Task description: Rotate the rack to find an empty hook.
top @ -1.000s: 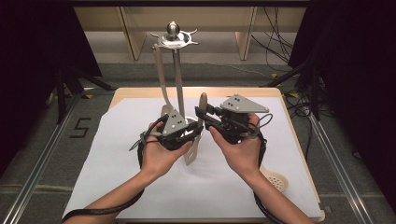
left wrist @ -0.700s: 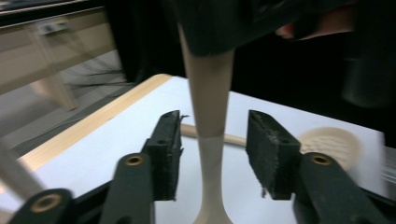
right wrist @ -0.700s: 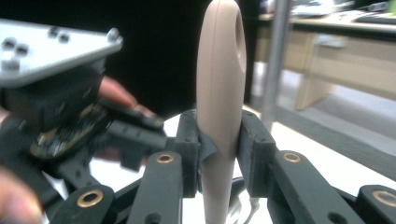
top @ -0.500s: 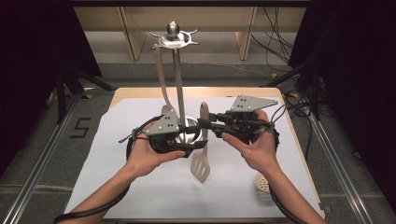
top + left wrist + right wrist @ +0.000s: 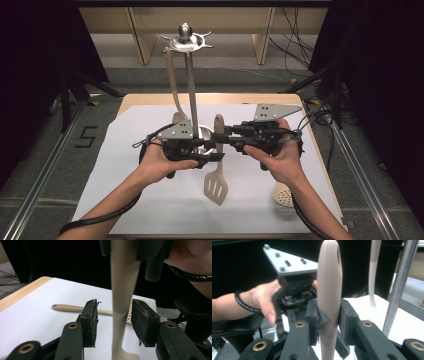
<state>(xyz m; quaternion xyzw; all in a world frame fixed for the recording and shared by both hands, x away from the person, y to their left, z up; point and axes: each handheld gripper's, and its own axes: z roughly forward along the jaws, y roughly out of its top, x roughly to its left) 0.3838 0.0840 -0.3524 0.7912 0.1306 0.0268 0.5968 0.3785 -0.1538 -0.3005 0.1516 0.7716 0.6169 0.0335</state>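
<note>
Dark room all round, and my table (image 5: 150,100) sits in the middle with a big white sheet (image 5: 125,190) over the wooden top. At 12 o'clock on the sheet stands a metal utensil rack (image 5: 189,75), with one beige spoon (image 5: 172,85) hanging off its top ring.

What I'm working with is the beige slotted spatula (image 5: 216,185), held upright over the middle of the sheet, blade down toward 6 o'clock and handle tip up toward 12. My right claw (image 5: 220,141) comes in from 3 o'clock and is pinching the handle near its top; in the right gripper view the two black pads are pressed against either side of the handle (image 5: 329,297), contact on both.

My left claw (image 5: 216,157) comes in from 9 o'clock, a bit lower on the same handle. In the left gripper view the shaft (image 5: 122,315) runs between its pads with a visible gap on each side, so that one is spread and not touching (at least from that angle).

Over at 4 o'clock, near the sheet's edge, a second slotted utensil (image 5: 284,195) lies flat, partly hidden under my right forearm. The left gripper view shows its handle (image 5: 72,308) lying on the sheet beyond the pads.
</note>
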